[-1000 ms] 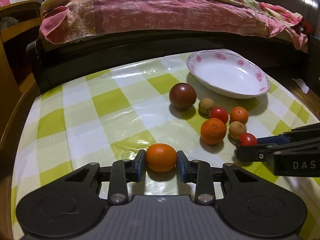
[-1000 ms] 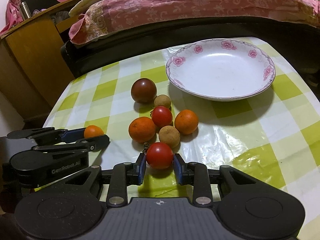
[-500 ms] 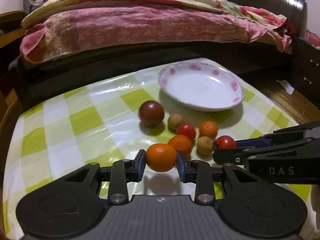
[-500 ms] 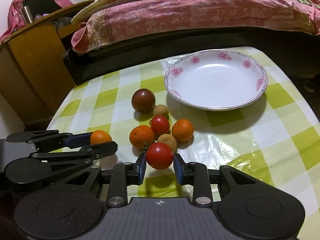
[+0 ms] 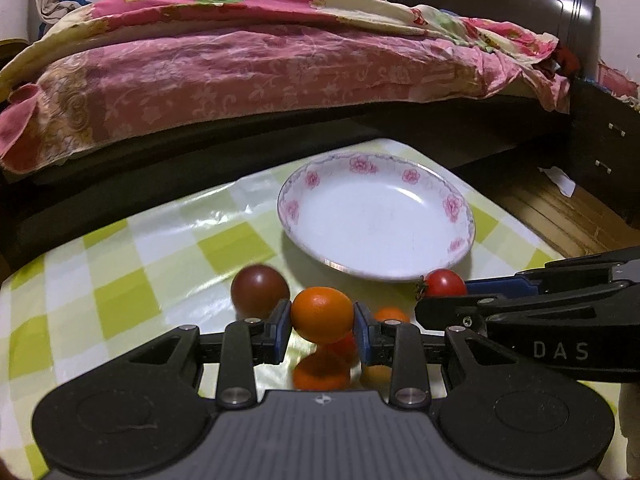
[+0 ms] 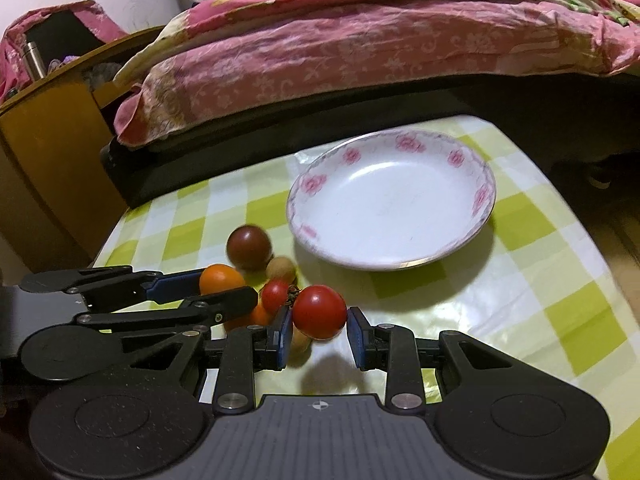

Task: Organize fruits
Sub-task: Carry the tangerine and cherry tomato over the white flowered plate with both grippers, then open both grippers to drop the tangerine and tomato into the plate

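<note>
My left gripper (image 5: 322,314) is shut on an orange (image 5: 322,314) and holds it above the table, short of the white flowered plate (image 5: 376,220). My right gripper (image 6: 319,312) is shut on a red tomato (image 6: 319,312), also lifted, near the plate (image 6: 392,200). Each gripper shows in the other's view: the right with its tomato (image 5: 444,283), the left with its orange (image 6: 221,279). A dark maroon fruit (image 5: 259,291) (image 6: 249,243), a tan longan (image 6: 281,269), a small red tomato (image 6: 275,295) and other oranges (image 5: 390,314) lie on the checked cloth, partly hidden behind the grippers.
The table has a green and white checked plastic cloth (image 6: 540,280). A bed with a pink quilt (image 5: 260,68) stands just behind the table. A wooden cabinet (image 6: 44,148) is at the left. The floor drops off past the table's right edge (image 5: 560,208).
Both grippers have risen from the table with their fruit and moved forward toward the plate. The loose fruits stay on the cloth.
</note>
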`<state>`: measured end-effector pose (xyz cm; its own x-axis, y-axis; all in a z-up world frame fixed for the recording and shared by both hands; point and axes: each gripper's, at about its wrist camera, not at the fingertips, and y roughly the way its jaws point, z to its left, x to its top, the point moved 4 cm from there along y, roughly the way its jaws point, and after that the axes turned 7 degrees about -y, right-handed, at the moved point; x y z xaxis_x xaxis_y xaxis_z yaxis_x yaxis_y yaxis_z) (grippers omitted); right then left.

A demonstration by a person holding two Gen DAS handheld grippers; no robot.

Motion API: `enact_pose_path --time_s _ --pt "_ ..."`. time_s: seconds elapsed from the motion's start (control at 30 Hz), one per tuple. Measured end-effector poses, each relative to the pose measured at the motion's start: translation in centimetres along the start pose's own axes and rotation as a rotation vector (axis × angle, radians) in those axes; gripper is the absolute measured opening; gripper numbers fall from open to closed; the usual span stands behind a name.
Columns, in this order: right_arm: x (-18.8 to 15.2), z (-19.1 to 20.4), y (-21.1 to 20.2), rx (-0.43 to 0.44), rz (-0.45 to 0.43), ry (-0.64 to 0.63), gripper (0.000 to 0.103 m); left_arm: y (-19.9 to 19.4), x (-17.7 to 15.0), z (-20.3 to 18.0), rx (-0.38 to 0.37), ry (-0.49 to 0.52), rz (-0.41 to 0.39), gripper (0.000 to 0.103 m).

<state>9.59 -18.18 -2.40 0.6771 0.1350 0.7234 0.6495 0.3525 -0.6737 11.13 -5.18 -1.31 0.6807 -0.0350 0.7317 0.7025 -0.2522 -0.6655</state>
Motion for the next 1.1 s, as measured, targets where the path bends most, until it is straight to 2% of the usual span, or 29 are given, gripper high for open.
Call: enact_pose_path --time_s 0.47,1.1 --pt "3.0 -3.7 2.3 -0.061 -0.039 -0.008 0.026 4.5 3.1 -1.2 0.003 0.041 -0.007 0.039" --pt "3.5 -4.9 3.9 -0.080 -0.020 -0.009 0.030 5.6 4.0 -1.6 0.025 0.078 -0.020 0.041"
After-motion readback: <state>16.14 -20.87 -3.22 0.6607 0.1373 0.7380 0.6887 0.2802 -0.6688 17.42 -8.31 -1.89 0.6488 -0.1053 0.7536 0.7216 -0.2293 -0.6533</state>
